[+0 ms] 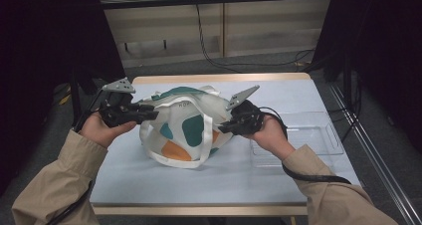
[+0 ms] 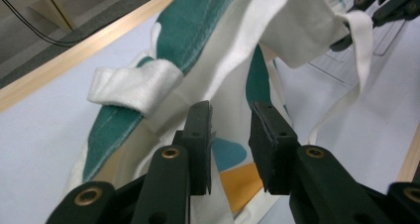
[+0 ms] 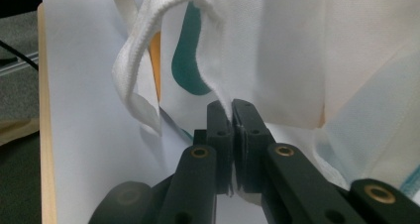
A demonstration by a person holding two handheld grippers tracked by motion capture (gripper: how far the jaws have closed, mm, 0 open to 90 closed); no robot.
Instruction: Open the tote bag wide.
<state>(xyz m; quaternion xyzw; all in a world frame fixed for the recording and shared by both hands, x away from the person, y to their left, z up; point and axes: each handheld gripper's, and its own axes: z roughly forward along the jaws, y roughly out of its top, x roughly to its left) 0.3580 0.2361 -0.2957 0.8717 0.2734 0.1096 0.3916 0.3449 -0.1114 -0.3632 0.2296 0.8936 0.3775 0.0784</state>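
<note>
Now tote bag (image 3: 277, 50) hem between right jaws

White bag (image 1: 186, 128), teal and orange patches

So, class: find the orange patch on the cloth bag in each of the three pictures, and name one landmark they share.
High view: orange patch at the bag's near lower edge, centre.
Left gripper view: bottom centre, between the claw's jaws.
Right gripper view: thin orange strip upper left, behind the white strap.
Shared landmark: the teal blob beside it.
</note>
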